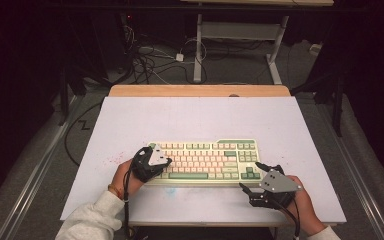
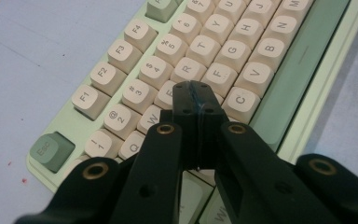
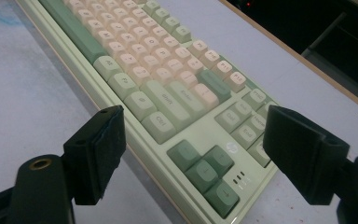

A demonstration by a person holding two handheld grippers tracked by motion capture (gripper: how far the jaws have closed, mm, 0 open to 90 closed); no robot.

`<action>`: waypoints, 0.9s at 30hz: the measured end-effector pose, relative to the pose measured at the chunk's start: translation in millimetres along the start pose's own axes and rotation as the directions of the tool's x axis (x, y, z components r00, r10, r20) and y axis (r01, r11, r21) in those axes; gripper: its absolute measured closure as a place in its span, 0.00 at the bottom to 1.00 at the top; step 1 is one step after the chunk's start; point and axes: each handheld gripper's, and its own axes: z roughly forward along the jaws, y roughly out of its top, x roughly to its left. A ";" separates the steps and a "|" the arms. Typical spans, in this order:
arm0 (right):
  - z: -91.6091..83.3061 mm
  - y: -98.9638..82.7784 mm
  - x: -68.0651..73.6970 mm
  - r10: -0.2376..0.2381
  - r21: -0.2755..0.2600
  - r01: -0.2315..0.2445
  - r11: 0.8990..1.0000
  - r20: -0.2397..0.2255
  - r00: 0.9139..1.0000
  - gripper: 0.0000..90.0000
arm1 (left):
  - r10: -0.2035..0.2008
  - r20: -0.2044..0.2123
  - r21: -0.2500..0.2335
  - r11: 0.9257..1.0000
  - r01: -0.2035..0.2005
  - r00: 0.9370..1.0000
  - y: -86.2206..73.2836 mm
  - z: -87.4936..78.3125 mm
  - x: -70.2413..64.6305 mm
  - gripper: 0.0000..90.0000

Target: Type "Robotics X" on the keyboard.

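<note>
Pale green and cream plastic: a keyboard (image 1: 203, 162) lies flat near the front middle of a white tabletop (image 1: 195, 117), long side across the table, in the high view. A light wooden strip (image 1: 200, 90) edges the table's far side; beyond it, a dark floor with tangled cables (image 1: 152, 62) and the white legs of a second table frame (image 1: 240, 47). The left gripper (image 1: 152, 162) sits over the keyboard's left end, held by a hand in a pale sleeve (image 1: 92, 220); the right gripper (image 1: 262, 186) rests on bare tabletop just off the keyboard's front right corner. Faint red specks (image 1: 111, 161) mark the surface left of the keyboard. Left gripper view: the left gripper (image 2: 196, 88) has its two black jaws pressed together with nothing between them, tips down among the cream letter keys beside E and D, covering the keys beneath. A green Esc key (image 2: 51, 150) sits at the near corner, the long green space bar (image 2: 303, 60) to the right. Right gripper view: the right gripper (image 3: 200, 149) has its jaws spread wide and empty, framing the keyboard's arrow-key cluster (image 3: 205, 172); nothing lies between them and the keys. A dark gap (image 3: 317, 32) lies past the table's edge.
</note>
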 end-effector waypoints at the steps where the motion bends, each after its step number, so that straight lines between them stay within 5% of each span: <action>1: 0.0 0.0 0.1 0.001 -0.001 -0.001 1.000 0.000 1.000 0.24 | -0.001 0.001 0.000 1.000 0.001 1.000 -0.1 0.0 0.0 0.97; 16: 0.2 -0.1 0.7 -0.011 0.003 0.011 1.000 -0.003 1.000 0.24 | -0.005 0.002 0.006 1.000 0.005 1.000 -0.7 1.7 0.7 0.97; 19: 0.8 -0.4 0.9 -0.011 0.009 0.011 1.000 -0.005 1.000 0.24 | -0.035 0.012 -0.007 0.999 0.035 0.999 -4.6 6.5 2.1 0.97; 27: -0.5 -0.1 0.2 -0.010 0.006 0.010 1.000 0.001 1.000 0.24 | -0.018 -0.005 -0.005 1.000 0.018 1.000 -2.3 2.2 -0.1 0.97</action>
